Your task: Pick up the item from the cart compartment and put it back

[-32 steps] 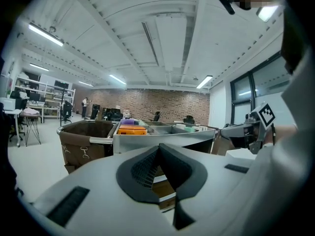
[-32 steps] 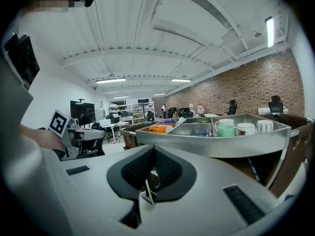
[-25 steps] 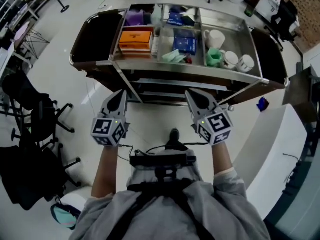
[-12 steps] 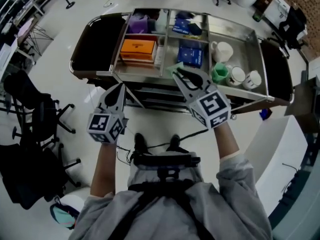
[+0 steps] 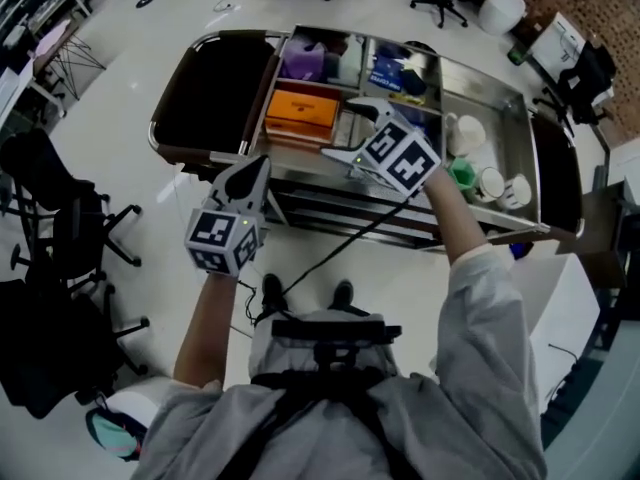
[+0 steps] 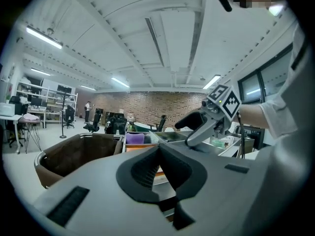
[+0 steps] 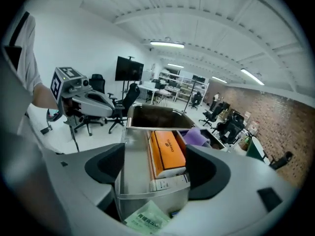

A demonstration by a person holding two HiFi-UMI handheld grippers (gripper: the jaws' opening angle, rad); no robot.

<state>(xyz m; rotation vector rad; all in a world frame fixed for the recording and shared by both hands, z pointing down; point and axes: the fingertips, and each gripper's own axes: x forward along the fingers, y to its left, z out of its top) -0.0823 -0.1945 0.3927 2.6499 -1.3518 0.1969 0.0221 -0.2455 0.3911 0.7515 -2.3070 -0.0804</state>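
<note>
Orange box (image 5: 303, 114) lies flat in left steel compartment of cart (image 5: 215, 88), far side of scene; untouched. Likely the item, tho task doesn't name it.

R claw (image 5: 350, 130) is over cart's near rim, just right of box; jaws apart & opening, nothing btwn pads. Right gripper view shows box, w/ white pack (image 7: 170, 182) at its near end, out beyond the gap; green packet (image 7: 147, 220) lies below claw.

L claw (image 5: 255, 173) held back on near side of cart; jaws together, empty.

Progress: approach only; grab not yet made; lift & put-back both left.

Vs earlier: 1 s back both claws sat low, short of cart's near edge, R jaws together; half a sec back R claw had reached near rim; now farther in & further left, close to box; L claw hardly shifted.
</note>
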